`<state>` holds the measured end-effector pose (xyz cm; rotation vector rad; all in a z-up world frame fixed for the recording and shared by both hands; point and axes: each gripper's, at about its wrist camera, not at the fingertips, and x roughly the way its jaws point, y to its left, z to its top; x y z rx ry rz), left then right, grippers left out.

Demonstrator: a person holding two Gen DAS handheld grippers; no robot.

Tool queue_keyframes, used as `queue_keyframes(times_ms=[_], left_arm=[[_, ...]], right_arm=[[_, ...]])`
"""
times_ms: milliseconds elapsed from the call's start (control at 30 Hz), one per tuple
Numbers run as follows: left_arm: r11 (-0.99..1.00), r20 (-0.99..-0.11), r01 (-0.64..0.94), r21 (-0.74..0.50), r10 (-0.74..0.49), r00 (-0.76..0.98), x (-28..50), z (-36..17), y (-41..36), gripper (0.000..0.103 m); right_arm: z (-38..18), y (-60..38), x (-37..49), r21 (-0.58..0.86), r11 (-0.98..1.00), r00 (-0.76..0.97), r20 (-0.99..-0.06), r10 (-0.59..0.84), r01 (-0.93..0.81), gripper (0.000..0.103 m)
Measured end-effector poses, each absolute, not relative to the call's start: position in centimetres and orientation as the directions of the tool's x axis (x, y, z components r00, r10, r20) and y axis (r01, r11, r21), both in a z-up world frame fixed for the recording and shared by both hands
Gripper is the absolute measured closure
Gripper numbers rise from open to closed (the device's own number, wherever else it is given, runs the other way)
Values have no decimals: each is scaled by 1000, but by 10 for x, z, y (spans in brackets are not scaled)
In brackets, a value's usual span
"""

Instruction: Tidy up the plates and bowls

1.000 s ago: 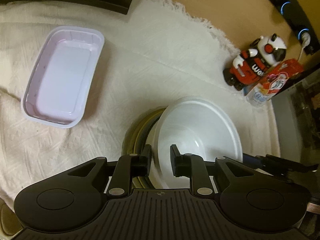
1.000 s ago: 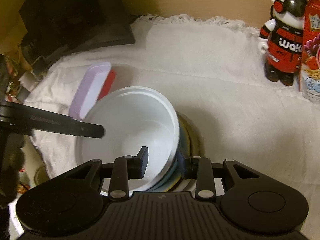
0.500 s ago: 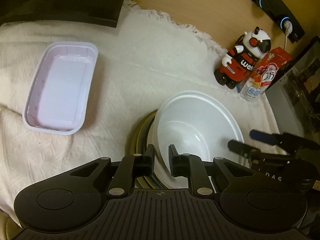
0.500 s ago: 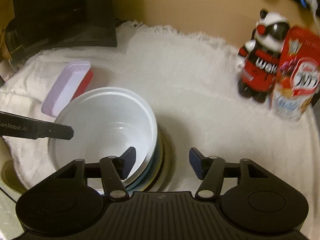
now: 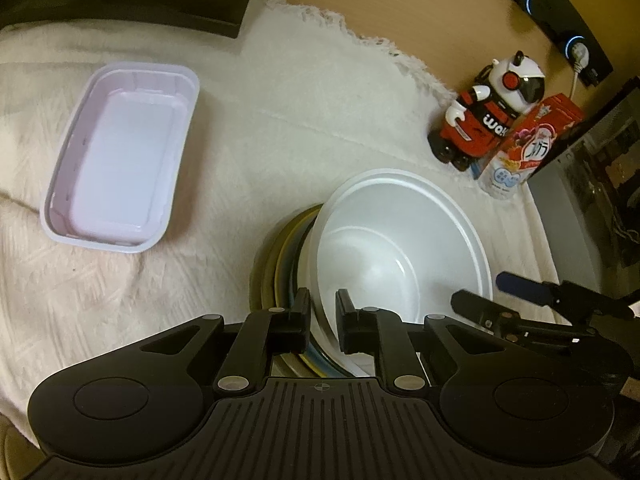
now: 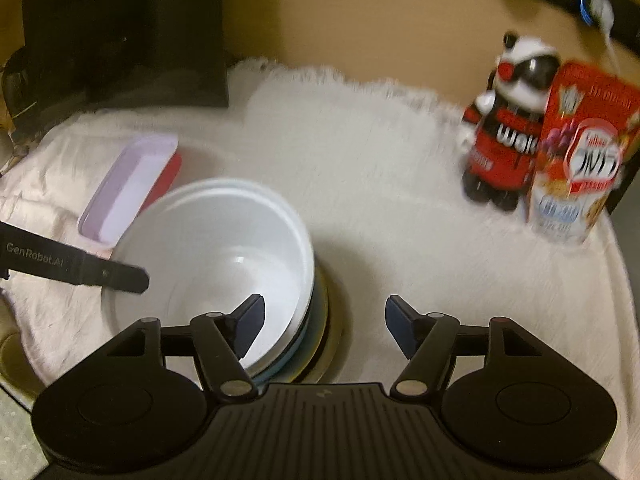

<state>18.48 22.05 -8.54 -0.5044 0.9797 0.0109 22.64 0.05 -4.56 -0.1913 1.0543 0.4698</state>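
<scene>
The left gripper (image 5: 322, 316) is pinched on the near rim of the white bowl (image 5: 400, 248), one finger outside the wall and one inside. That bowl sits nested on a stack of plates and bowls (image 5: 280, 264) whose yellow, blue and olive edges show just left of the fingers. Just right of this gripper, past the bowl's right rim, the right gripper (image 5: 492, 294) reaches in with its two fingers parted. Ahead and well to the left lies a pale lilac rectangular tray (image 5: 124, 168), flat on the cream cloth (image 5: 280, 120). Farther ahead to the right stand a red-and-white toy robot (image 5: 484, 116) and, touching its right side, a red snack carton (image 5: 528, 148).

From the right wrist, the right gripper (image 6: 324, 320) stands wide open and grips nothing; its left finger hangs over the bowl's (image 6: 208, 248) inside, its right finger over bare cloth (image 6: 400, 200) beside the stack (image 6: 316, 340). To the left, one finger of the left gripper (image 6: 100, 274) lies across the bowl's far-left rim. Beyond the bowl to the left sits the tray (image 6: 128, 188), a red edge showing under it. Far ahead to the right are the toy robot (image 6: 504, 136) and carton (image 6: 580, 152), blurred.
</scene>
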Motion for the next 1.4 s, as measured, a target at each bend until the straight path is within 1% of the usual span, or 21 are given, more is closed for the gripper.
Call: queue_keyframes(times_ms=[167,333,533,700,733,867,900,967,1067,1400], left_arm=[[879,-783,-229,-418,-221,582,180,-86,221,87],[843,-742,-228,-488,-263,617,174,-82,231,88],[839,-742,-245,-485,-247,623,169,-74,236,87],[833,-762,-270,-483,-249,597,175,-76,235,87],[832,-765,-272,-484,-251,593,176,-77,234,87],[839,-766,-252,-483,-265,585,180,-78,228,87],[844,-769,-251,-475,-258,585,181,-77,227,87],[843,-769,-252,-474,-257,586,180,-76,227,87],[847,-767,-247,-471,-255,589,180,-75,225,87],[849,-777,-261,-459,-241,582,184,-80,227,86]], right_arm=[[-55,-2,229,100,904,365,-892,266,-415,36],[-57,1,229,125,905,342,-898,277,-407,36],[-55,4,230,151,906,330,-897,294,-395,36],[-55,5,235,143,910,333,-899,283,-389,36],[-54,6,235,140,911,336,-899,281,-387,37],[-53,10,234,135,903,326,-902,282,-408,55],[-53,11,234,135,900,324,-902,285,-415,56],[-52,14,232,133,891,319,-902,290,-434,60],[-50,18,230,138,876,312,-899,306,-463,62],[-39,24,228,140,859,319,-889,328,-493,62]])
